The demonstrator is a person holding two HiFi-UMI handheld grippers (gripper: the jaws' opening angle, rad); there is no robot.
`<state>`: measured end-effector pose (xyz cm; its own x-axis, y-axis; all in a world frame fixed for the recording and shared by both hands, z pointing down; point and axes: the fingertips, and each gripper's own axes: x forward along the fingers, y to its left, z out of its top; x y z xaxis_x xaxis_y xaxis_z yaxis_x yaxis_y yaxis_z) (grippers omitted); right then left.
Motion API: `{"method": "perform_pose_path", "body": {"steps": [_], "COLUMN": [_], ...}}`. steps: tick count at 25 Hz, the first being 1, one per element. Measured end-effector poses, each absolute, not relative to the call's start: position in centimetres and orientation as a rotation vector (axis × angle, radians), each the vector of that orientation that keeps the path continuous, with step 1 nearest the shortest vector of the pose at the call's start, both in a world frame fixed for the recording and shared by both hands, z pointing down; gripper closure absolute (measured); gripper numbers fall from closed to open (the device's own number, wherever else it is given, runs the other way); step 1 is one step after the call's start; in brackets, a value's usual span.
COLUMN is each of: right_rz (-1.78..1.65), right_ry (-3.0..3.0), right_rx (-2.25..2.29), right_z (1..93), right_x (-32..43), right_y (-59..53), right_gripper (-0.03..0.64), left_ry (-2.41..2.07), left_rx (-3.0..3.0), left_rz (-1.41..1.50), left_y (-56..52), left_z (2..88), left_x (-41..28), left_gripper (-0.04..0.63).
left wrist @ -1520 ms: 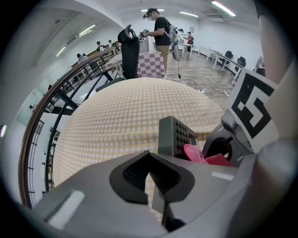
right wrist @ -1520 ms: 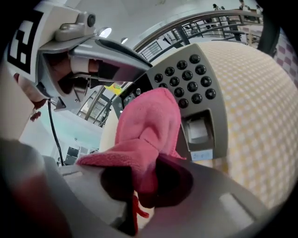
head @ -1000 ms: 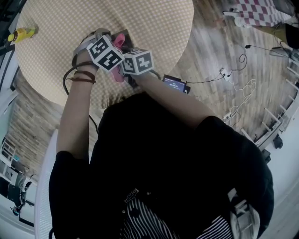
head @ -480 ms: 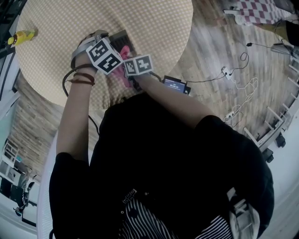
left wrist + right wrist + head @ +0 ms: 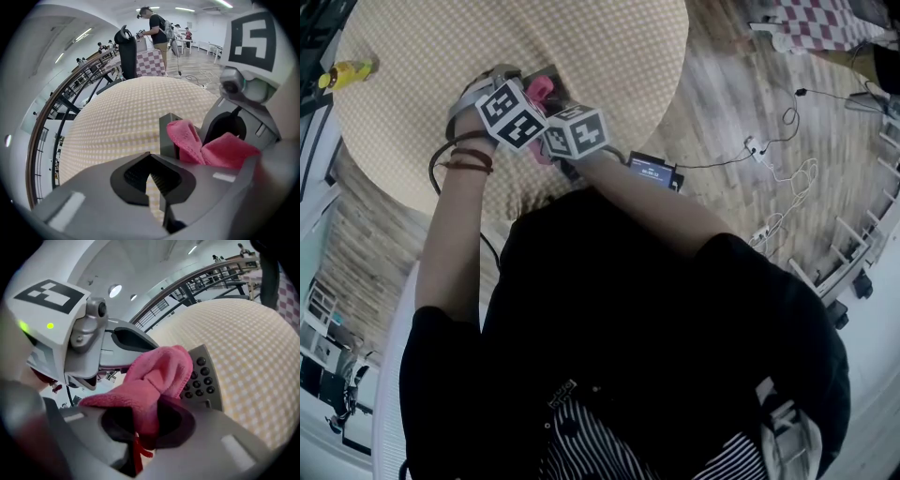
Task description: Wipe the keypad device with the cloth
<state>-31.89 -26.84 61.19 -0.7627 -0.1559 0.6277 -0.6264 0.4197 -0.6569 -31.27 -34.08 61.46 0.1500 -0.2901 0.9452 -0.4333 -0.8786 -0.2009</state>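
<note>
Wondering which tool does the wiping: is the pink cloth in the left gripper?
No, the pink cloth is clamped in the right gripper.

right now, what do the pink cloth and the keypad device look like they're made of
The pink cloth: soft napped fabric, probably microfibre; fuzzy surface, limp folds. The keypad device: looks like moulded plastic, matte grey casing, with dark round buttons, possibly rubber; too small to be sure.
</note>
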Motion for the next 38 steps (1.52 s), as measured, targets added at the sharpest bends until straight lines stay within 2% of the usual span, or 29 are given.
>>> {"method": "perform_pose_path", "body": {"steps": [11, 20, 27, 38], "right_rz": [1.279, 1.286, 1.234, 0.990], "right_ry": [-2.029, -1.950, -2.048, -2.292], "right_rx": [0.595, 0.547, 0.526, 0.407], "right_z": [66.7, 67.1, 63.1, 53.6], "right_x": [-29.9, -27.8, -25.4, -20.9], "right_y": [-21.8, -20.8, -21.2, -19.5], "right_gripper": [0.552, 0.552, 0.552, 0.552], "left_ry": [-0.697, -0.896, -1.243, -1.490], "left_rx": [2.263, 2.171, 2.078, 1.995], "left_rz": [1.992, 1.921, 1.558, 0.610], "left_y": [-34.0, -33.7, -31.2, -23.8], "left_z": [62.3, 62.2, 58.0, 47.9], "left_x": [-31.7, -33.1, -33.9, -27.7], "left_gripper": [0.598, 0.597, 0.597, 0.597]}}
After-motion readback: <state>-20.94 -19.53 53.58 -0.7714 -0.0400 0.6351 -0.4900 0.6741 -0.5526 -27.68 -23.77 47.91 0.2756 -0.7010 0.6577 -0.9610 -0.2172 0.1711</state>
